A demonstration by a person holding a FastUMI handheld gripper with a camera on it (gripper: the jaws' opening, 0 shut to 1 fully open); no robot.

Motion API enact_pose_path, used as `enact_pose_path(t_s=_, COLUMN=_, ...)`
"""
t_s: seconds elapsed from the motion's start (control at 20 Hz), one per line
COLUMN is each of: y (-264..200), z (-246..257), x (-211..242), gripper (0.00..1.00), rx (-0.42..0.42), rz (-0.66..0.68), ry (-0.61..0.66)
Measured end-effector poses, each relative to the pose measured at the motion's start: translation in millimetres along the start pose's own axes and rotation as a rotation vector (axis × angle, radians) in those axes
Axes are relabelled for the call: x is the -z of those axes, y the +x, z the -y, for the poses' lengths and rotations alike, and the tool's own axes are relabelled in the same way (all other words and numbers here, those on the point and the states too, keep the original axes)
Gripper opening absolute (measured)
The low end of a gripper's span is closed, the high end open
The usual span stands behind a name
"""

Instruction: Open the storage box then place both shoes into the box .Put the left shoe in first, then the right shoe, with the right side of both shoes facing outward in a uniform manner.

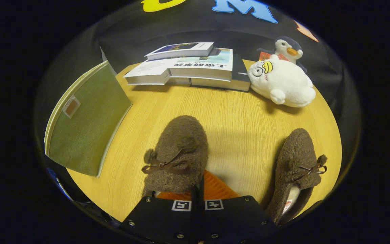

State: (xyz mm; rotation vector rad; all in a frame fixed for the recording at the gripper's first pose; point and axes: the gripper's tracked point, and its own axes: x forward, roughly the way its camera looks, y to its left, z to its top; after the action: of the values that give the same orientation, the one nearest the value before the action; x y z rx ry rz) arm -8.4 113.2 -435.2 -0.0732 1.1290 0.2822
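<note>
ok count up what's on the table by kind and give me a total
Shoes: 2
Books: about 5, the stack hides some edges
Plush toys: 2
Storage box: 1
Total: about 10
Gripper fingers closed on the nearer shoe's rim.

On the table (235, 115), one shoe (176, 154) lies just ahead of the gripper (197, 193), whose fingers are pressed together on its rim. A second shoe (296, 169) lies to its right. A closed storage box (86, 118) stands left; books (188, 66) and plush toys (281, 83) sit beyond.
</note>
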Motion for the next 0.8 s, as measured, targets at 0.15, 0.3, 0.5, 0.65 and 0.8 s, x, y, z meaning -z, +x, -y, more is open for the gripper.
enact_pose_path(t_s=0.15, y=-16.2, z=-8.6, x=-6.6, gripper=0.00, rx=-0.033, rz=-0.030, ry=0.043)
enact_pose_path(t_s=0.3, y=-36.2, z=-15.8, x=-33.3, gripper=0.00, rx=-0.046, rz=0.001, ry=0.029)
enact_pose_path(t_s=0.5, y=-72.8, z=-25.3, x=-68.1, gripper=0.00, rx=-0.041, rz=0.021, ry=0.048)
enact_pose_path(t_s=0.65, y=-96.4, z=-43.3, x=-94.5, gripper=0.00, rx=-0.082, rz=0.042, ry=0.069)
enact_pose_path(t_s=0.8, y=-115.4, z=-62.3, x=-115.3, gripper=0.00, rx=-0.110, rz=0.046, ry=0.070)
